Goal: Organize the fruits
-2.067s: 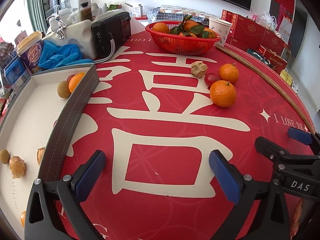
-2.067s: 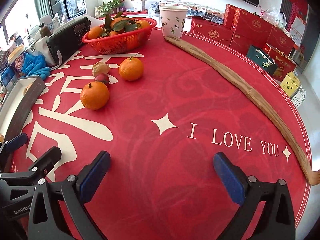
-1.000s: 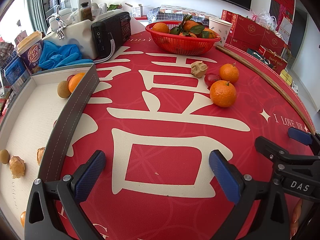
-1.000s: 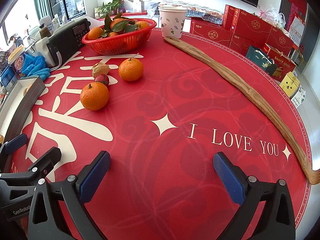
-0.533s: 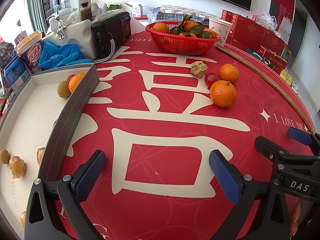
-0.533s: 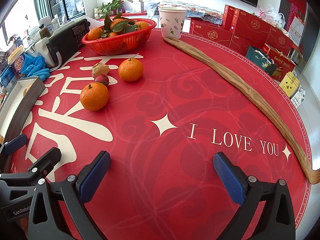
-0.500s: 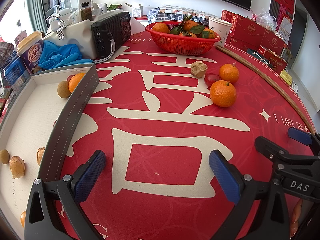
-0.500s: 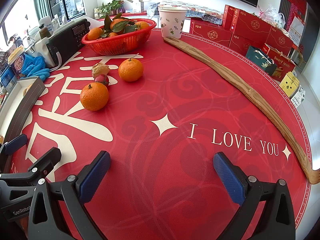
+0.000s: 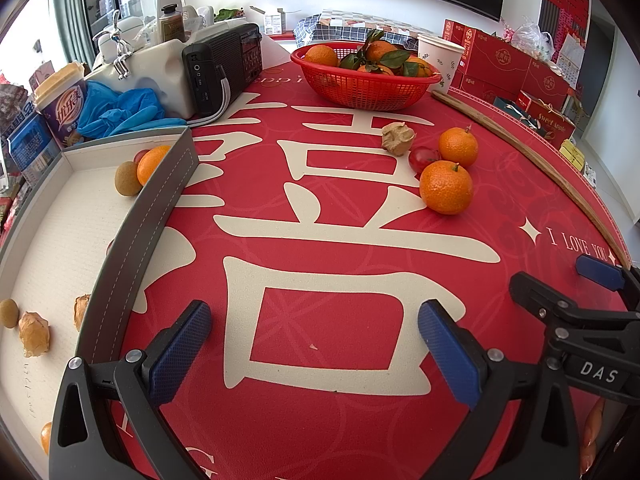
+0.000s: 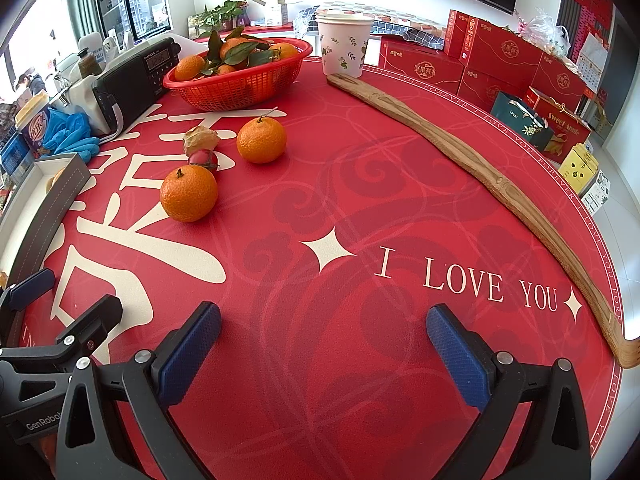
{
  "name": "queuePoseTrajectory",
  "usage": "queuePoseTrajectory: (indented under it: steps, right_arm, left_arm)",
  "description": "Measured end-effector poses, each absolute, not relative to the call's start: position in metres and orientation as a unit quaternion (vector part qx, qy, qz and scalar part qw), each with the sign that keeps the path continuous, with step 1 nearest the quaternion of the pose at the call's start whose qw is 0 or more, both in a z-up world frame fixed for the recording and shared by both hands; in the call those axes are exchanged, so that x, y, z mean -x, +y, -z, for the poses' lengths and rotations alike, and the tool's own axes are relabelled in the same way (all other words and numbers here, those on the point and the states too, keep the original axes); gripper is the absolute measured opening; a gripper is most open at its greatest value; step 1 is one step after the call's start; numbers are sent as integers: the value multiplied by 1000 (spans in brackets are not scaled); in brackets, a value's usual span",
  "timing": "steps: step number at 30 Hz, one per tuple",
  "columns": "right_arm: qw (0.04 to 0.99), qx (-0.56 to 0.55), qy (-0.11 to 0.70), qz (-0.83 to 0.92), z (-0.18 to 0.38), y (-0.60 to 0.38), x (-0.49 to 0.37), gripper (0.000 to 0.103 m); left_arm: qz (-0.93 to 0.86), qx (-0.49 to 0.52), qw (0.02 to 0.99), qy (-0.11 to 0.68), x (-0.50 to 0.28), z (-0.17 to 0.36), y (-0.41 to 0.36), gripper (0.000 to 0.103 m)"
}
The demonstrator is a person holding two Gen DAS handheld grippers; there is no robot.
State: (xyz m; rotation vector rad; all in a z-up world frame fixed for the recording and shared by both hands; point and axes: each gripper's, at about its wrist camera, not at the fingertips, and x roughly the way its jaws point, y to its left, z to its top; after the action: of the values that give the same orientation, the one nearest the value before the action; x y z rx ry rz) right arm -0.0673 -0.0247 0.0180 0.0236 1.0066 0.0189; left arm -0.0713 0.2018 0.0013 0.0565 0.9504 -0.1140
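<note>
Two oranges lie on the red mat, a near one [image 9: 446, 187] [image 10: 189, 199] and a far one [image 9: 458, 146] [image 10: 261, 139]. Between them sit a small red fruit [image 9: 423, 158] [image 10: 203, 159] and a papery husked fruit [image 9: 397, 138] [image 10: 200, 139]. A grey tray [image 9: 136, 220] at the left holds an orange [image 9: 153, 163], a brown round fruit [image 9: 125, 178] and several small husked fruits [image 9: 34, 333]. My left gripper [image 9: 316, 350] is open over the mat, holding nothing. My right gripper [image 10: 324, 350] is open and holds nothing, well short of the fruits.
A red basket [image 9: 366, 80] [image 10: 240, 80] of leafy oranges stands at the back. Beside it are a paper cup [image 10: 344, 46], a black radio [image 9: 224, 68], blue gloves [image 9: 120, 112] and a long wooden stick [image 10: 480, 184]. Red gift boxes [image 10: 500, 60] stand beyond the table.
</note>
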Motion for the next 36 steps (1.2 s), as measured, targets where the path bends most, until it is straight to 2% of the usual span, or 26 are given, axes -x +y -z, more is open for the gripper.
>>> queuePoseTrajectory:
  steps: [34,36]
  right_arm:
    - [874,-6,486,-22,-20,-30,62,103]
    - [871,-10,492,-14,-20,-38,59,103]
  left_arm:
    - [57,-29,887,457,71,-2,201,103]
    - [61,-29,883,464,70,-4,199,99]
